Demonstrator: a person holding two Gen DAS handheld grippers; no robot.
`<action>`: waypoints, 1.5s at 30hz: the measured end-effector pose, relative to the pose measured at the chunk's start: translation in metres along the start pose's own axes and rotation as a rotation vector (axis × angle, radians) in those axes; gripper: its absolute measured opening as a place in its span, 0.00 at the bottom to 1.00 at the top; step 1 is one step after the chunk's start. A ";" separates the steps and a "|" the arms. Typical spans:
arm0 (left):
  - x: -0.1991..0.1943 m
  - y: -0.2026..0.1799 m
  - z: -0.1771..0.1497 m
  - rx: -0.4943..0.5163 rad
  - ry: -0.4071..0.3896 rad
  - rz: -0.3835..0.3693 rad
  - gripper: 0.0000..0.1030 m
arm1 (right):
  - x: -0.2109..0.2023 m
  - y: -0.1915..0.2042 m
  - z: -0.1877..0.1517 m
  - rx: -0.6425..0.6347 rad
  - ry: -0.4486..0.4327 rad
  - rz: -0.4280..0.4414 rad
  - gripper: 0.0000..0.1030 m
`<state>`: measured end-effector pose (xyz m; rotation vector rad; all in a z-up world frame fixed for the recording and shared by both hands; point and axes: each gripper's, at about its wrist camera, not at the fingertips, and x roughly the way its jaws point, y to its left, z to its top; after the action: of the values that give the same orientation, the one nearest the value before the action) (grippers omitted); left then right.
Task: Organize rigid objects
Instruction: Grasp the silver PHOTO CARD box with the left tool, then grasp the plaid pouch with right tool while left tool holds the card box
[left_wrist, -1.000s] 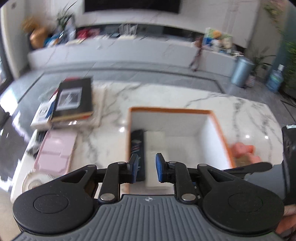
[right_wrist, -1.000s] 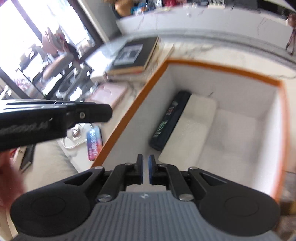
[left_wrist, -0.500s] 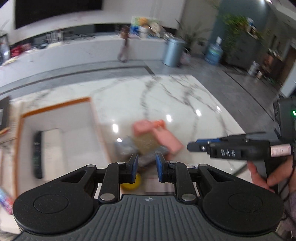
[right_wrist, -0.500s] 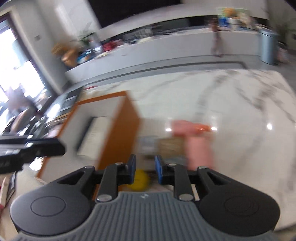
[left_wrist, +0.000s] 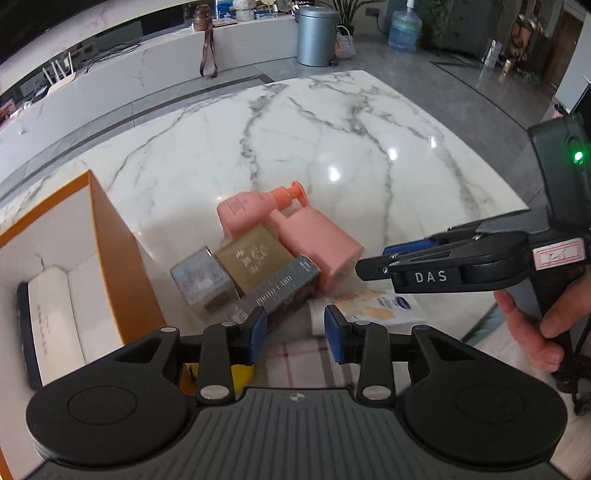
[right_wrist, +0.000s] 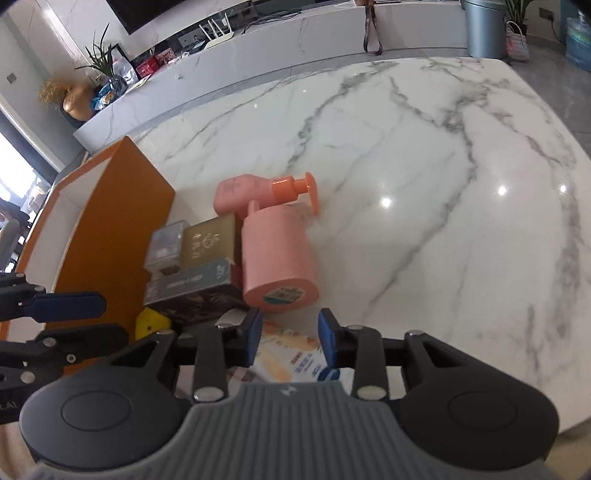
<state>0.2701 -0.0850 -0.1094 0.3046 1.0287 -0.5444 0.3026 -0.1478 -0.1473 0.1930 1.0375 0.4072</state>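
Tube (right_wrist: 291, 354) between spread right-gripper (right_wrist: 290, 334) fingers (right_wrist: 327, 338)

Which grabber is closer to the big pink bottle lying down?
Right. The right gripper sits just before the pink bottle base. The left gripper is farther off, behind the long grey box.

Pink pump bottles (left_wrist: 317, 251) lying beside gold box (left_wrist: 255, 258), orange-walled box (left_wrist: 110, 254)

Grey lidded bin (left_wrist: 317, 34) and blue water jug (left_wrist: 405, 30) on floor beyond marble surface (left_wrist: 332, 122).
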 end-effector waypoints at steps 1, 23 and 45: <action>0.004 0.000 0.003 0.013 0.004 0.012 0.40 | 0.003 0.000 0.003 -0.004 -0.008 0.005 0.34; 0.073 -0.019 0.017 0.391 0.198 0.081 0.42 | 0.046 -0.003 0.005 0.011 0.079 0.061 0.37; 0.011 -0.018 0.004 0.118 0.103 0.133 0.24 | 0.012 0.026 -0.009 -0.193 -0.069 0.132 0.37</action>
<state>0.2672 -0.1048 -0.1172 0.5066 1.0692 -0.4739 0.2937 -0.1191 -0.1522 0.1021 0.9146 0.6132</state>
